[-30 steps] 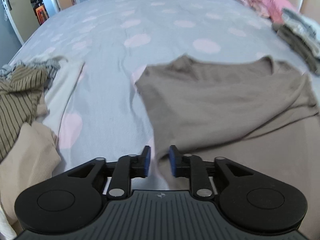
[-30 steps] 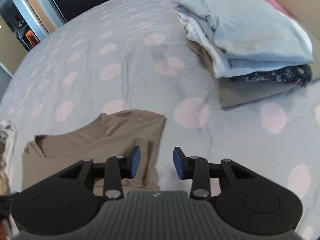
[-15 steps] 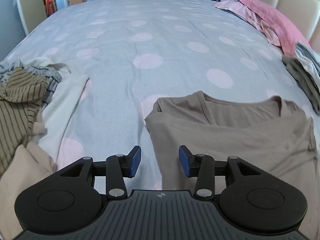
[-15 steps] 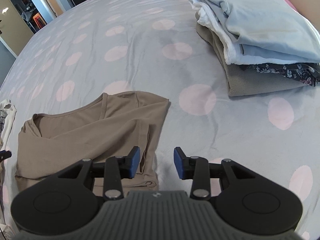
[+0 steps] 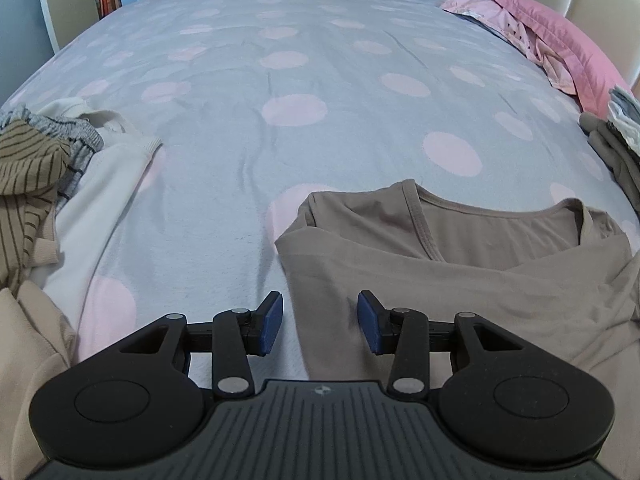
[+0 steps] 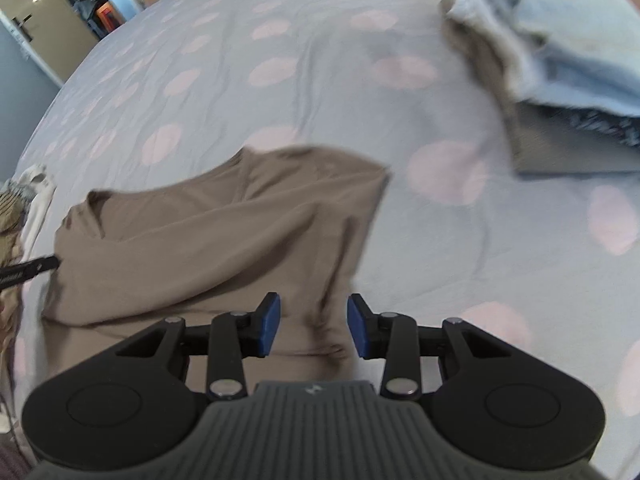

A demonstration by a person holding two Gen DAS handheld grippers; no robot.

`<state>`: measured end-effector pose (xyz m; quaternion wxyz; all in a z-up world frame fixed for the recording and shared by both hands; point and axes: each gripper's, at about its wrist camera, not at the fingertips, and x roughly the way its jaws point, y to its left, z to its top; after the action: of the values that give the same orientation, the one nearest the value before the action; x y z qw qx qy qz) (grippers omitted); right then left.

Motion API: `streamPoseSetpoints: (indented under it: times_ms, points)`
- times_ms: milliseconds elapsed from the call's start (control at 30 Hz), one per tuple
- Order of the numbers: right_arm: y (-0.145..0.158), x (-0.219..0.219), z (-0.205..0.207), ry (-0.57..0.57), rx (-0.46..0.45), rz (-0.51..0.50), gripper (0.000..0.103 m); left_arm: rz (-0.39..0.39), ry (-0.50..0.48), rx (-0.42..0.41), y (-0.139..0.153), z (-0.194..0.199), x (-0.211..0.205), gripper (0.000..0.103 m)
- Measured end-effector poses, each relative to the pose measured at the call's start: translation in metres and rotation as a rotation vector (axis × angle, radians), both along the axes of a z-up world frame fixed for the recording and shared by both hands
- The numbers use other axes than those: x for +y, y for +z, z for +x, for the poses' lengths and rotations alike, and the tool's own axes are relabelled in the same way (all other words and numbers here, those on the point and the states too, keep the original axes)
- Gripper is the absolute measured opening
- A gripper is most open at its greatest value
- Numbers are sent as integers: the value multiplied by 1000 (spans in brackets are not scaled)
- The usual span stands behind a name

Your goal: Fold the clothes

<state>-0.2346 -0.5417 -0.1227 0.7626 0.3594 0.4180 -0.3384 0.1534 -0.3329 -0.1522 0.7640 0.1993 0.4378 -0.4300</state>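
Your bed (image 5: pixel 320 92), under its grey cover with pink dots, carries a taupe V-neck top (image 5: pixel 460 256) lying flat near you with a sleeve folded across its front, a stack of folded clothes (image 6: pixel 560 60) to the right and a heap of unfolded laundry (image 5: pixel 48 184) to the left. Your left gripper (image 5: pixel 320 322) sits over the top's left edge and your right gripper (image 6: pixel 314 326) over its right edge — both with jaws parted, the cloth below them and nothing pinched

A home bedroom: a bed (image 5: pixel 320 80) with dotted cover, pink pillow (image 5: pixel 560 36), clothes piles (image 6: pixel 560 40), a door (image 6: pixel 24 28).
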Motion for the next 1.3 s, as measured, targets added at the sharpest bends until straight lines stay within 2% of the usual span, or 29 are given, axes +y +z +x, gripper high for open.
streamPoseSetpoints:
  times_ms: [67, 267, 300, 367, 467, 567, 633, 700, 867, 933, 1000, 1067, 1133, 1167, 1233, 1300]
  points:
    - [-8, 4, 10, 18, 23, 8, 39, -8, 3, 2, 0, 1, -1, 34]
    - [-26, 3, 23, 0, 85, 0, 32, -19, 4, 3, -3, 3, -4, 33]
    - [-27, 2, 23, -7, 90, -2, 29, -19, 5, 3, -4, 4, -4, 33]
    - [-29, 1, 23, -21, 97, -2, 15, -23, 13, 8, -6, 6, -5, 33]
    - [-27, 0, 21, -35, 94, 2, 8, -39, 40, 31, -7, 11, -6, 33]
    - [-25, 0, 22, -32, 86, 6, 9, -43, 77, 22, -6, 15, -8, 37]
    - [-25, 0, 22, -33, 83, 10, 14, -33, 93, 17, -8, 17, -10, 39]
    - [-23, 0, 22, -38, 80, 12, 14, -23, 109, 12, -9, 19, -12, 39]
    - [-12, -5, 19, -66, 45, 5, 26, -21, 124, 6, -13, 23, -13, 40]
    - [-10, -7, 18, -78, 36, 9, 26, -25, 137, 6, -16, 27, -12, 40]
    - [-12, -6, 18, -73, 30, 26, 27, -37, 141, 24, -17, 28, -10, 33]
    - [-17, -4, 21, -64, 38, 37, 26, -44, 122, 23, -15, 26, -11, 9]
    - [-24, -2, 26, -53, 86, 25, 24, -47, 105, 10, -12, 22, -12, 0]
    - [-27, -1, 27, -49, 101, 19, 14, -49, 102, -4, -10, 20, -12, 0]
    - [-27, -1, 27, -38, 119, 14, 1, -54, 98, -31, -4, 18, -10, 0]
    - [-18, -4, 23, -17, 82, 24, 0, -62, 105, -40, 1, 19, -9, 0]
